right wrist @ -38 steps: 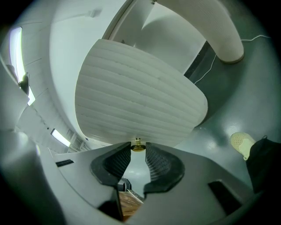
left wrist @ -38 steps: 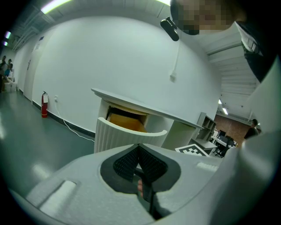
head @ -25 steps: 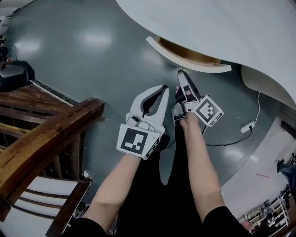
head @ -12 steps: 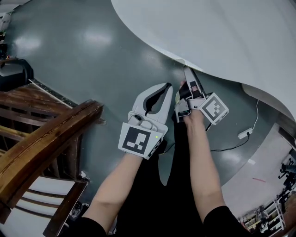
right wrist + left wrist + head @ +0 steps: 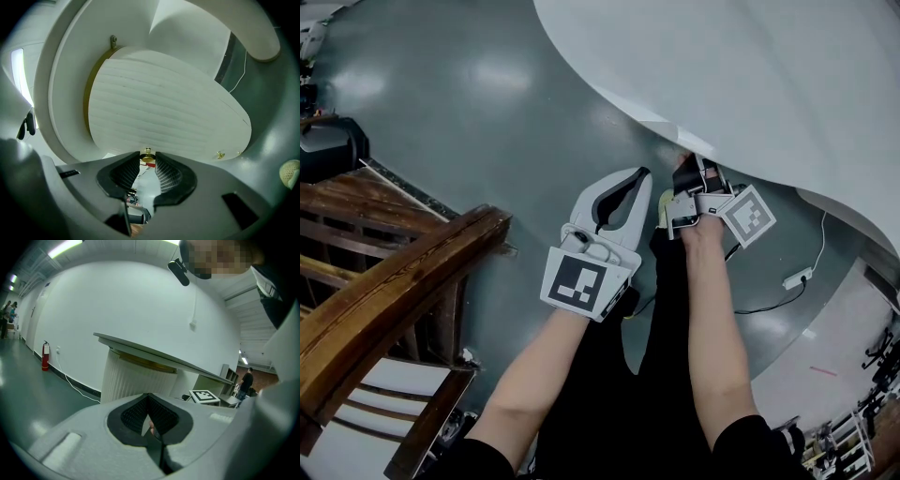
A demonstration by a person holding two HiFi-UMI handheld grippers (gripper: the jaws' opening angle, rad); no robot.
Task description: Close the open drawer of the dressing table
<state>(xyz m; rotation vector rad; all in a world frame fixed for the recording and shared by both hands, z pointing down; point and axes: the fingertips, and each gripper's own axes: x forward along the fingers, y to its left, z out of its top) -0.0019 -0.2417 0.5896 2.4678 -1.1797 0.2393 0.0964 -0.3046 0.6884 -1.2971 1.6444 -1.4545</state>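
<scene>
Right tool is gripping the small brass knob on the white ribbed drawer front, which looks nearly flush under the white curved bench top. Left tool is clenched and empty. Next, I push straight in until it seats.

We stretch our bare left forearm and right forearm forward, side by side. Our white plastic left gripper has its jaws together. Our white right gripper, just beside it and reaching farther ahead, pinches a small round brass knob between its pad tips.
</scene>
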